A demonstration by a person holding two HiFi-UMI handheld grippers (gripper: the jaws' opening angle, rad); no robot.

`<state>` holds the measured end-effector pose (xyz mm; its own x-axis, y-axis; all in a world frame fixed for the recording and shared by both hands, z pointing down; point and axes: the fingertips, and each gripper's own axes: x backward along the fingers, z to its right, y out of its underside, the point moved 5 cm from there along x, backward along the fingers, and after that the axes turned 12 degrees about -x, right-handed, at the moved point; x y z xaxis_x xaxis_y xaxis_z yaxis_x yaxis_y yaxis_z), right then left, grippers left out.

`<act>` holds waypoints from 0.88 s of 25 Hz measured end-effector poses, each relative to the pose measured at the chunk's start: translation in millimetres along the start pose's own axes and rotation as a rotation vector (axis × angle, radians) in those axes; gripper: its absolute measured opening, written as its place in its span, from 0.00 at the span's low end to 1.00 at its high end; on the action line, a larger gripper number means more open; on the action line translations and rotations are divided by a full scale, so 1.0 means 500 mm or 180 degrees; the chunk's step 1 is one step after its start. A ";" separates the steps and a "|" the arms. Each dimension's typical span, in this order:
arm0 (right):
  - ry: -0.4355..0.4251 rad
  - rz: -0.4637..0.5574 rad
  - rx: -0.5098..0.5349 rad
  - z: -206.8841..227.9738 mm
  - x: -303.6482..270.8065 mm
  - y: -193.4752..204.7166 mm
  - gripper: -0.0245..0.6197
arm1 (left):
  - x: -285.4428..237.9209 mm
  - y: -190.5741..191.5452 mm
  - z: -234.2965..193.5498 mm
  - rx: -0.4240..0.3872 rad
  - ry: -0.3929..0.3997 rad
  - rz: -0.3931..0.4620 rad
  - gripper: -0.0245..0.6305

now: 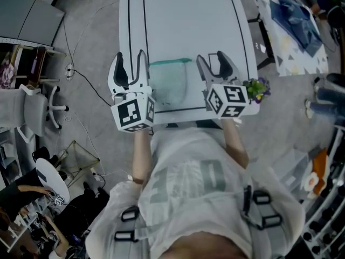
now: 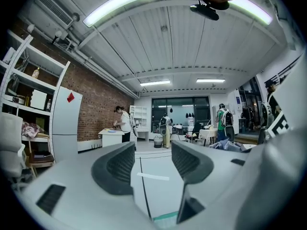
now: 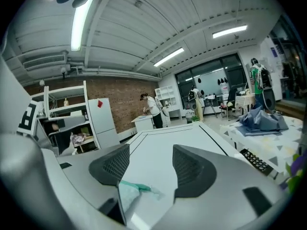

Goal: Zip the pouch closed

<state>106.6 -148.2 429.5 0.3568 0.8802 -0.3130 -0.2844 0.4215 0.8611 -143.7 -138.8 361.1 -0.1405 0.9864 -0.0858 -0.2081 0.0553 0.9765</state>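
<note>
pouch (image 1: pixel 168 84): flat on table (image 1: pixel 183 15), near edge, between the grippers | left gripper (image 1: pixel 130 58): spread, empty | right gripper (image 1: pixel 211 58): spread, empty | slider: unclear, possibly right end | advice: pin one end, draw slider straight along, fabric taut

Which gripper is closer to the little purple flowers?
Right. The right gripper hovers just left of the flowers, its marker cube beside them; the left gripper is across the pouch, on its far side.
</note>
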 end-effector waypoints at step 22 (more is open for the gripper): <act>-0.0064 -0.1573 0.1412 0.064 -0.146 0.210 0.46 | -0.001 0.028 -0.004 0.0027 0.0043 -0.0151 0.37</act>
<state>78.9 -175.2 555.8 0.3690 0.6003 -0.7096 0.3086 0.6410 0.7028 -148.4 -139.1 374.4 -0.1437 0.9804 -0.1347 -0.2066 0.1034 0.9730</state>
